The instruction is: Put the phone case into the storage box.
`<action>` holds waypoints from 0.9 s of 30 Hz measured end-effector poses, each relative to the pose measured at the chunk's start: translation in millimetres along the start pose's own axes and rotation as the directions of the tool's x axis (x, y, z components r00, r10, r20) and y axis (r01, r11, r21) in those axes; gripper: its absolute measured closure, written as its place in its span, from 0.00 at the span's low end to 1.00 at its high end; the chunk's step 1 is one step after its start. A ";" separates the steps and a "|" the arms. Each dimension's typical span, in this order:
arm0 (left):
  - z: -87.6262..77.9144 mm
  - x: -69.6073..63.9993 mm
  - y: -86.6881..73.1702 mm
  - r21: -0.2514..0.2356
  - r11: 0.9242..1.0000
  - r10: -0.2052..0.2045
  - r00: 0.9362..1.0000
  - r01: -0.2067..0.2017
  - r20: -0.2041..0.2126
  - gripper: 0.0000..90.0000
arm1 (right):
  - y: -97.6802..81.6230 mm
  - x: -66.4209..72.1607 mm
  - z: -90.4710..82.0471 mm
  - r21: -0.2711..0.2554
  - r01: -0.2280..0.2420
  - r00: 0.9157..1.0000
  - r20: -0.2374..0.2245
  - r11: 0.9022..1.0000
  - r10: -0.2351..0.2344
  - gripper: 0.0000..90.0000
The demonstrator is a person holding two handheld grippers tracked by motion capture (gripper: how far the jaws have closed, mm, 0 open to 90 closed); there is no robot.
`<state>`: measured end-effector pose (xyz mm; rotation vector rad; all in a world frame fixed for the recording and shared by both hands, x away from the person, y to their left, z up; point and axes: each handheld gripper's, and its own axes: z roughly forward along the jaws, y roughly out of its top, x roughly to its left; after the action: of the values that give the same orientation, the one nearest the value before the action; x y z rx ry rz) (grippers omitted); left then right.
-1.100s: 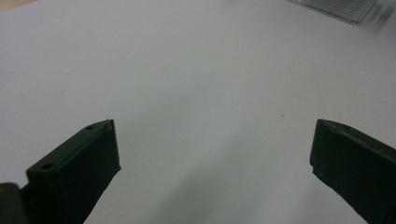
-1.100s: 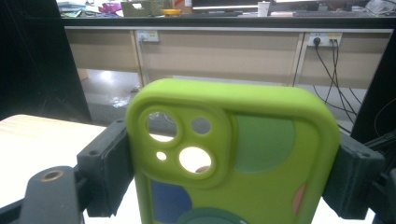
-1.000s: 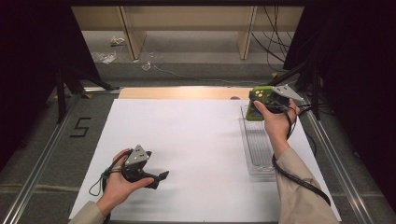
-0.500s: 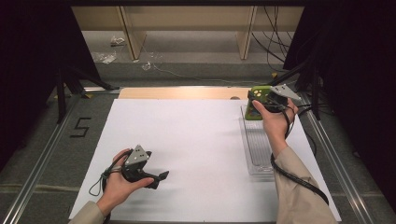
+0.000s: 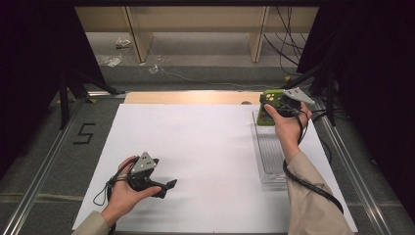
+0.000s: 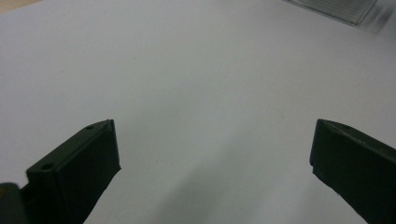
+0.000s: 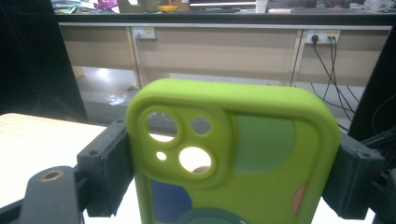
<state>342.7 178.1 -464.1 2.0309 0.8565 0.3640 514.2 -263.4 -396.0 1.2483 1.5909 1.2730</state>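
Green phone case (image 7: 233, 154): clamped across its width between the two black jaws of the right gripper (image 7: 231, 172), camera cutouts toward the upper left in the right gripper view, coloured patches on its back. One jaw presses each long side. In the high view the phone case (image 5: 272, 104) sits at the far right of the table, held up just above the far end of a clear plastic tray (image 5: 268, 147); whether its lower edge touches the tray I cannot tell from this angle.

Right gripper (image 5: 279, 105): in the person's right hand (image 5: 288, 125), grey plate on top, cable trailing down along the sleeve (image 5: 311, 196).

Tray: lies lengthwise along the right side of a white sheet (image 5: 205, 147) that covers most of the table.

Left gripper (image 5: 164, 188): held in the left hand (image 5: 125, 183) at the near left of the sheet, well apart from the tray. Jaws stand wide apart in the left gripper view, nothing between them, white sheet (image 6: 196, 84) beneath; corner of the tray (image 6: 336, 9) at the top right edge.
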 end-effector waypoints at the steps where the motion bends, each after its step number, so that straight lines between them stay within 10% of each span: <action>1: 0.0 0.1 -0.1 0.001 1.000 0.000 1.000 0.000 0.000 0.01 | -0.2 -0.4 0.3 0.002 0.002 1.000 0.001 1.000 -0.002 0.20; 27: -0.2 0.3 -0.1 0.000 1.000 0.000 1.000 0.000 -0.003 0.01 | -5.0 -5.2 11.3 0.014 0.003 1.000 0.017 1.000 -0.004 0.20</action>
<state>342.8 178.4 -464.1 2.0306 0.8583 0.3668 525.0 -265.6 -403.8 1.2615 1.5920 1.2477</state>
